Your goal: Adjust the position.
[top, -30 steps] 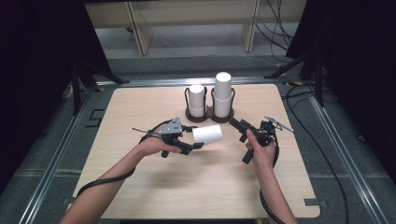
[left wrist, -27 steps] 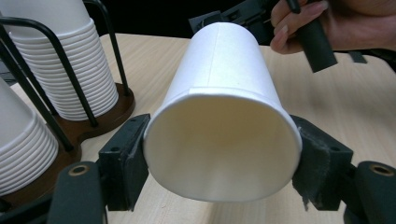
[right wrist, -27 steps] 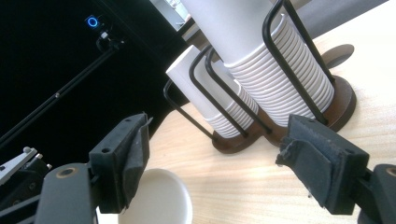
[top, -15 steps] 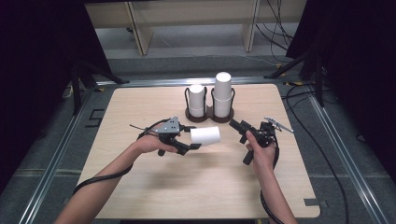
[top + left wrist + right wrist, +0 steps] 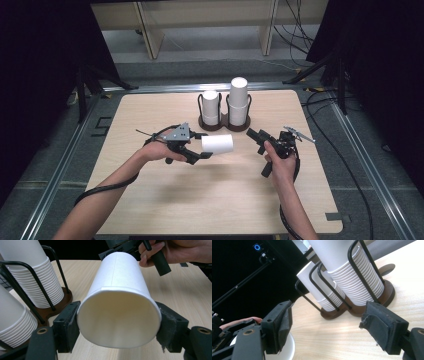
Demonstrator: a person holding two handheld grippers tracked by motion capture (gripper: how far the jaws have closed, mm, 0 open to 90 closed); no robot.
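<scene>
White paper cup (image 5: pixel 217 144) lies sideways, clamped at its rim in the left tool (image 5: pixel 200 151) above mid-tabletop (image 5: pixel 150 200); the right tool (image 5: pixel 252 134), jaws apart, holds nothing.

Both bare forearms reach in from below. The left gripper (image 5: pixel 205 151) points right, level, its jaws clamped on a white paper cup (image 5: pixel 217 144). The right gripper (image 5: pixel 252 134) points left, jaws apart, nothing between them.

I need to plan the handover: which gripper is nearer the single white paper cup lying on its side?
Left. The left gripper clamps the white paper cup at its rim, holding it sideways above the table. The right gripper hovers open just beyond the cup's base, not touching it.
</scene>
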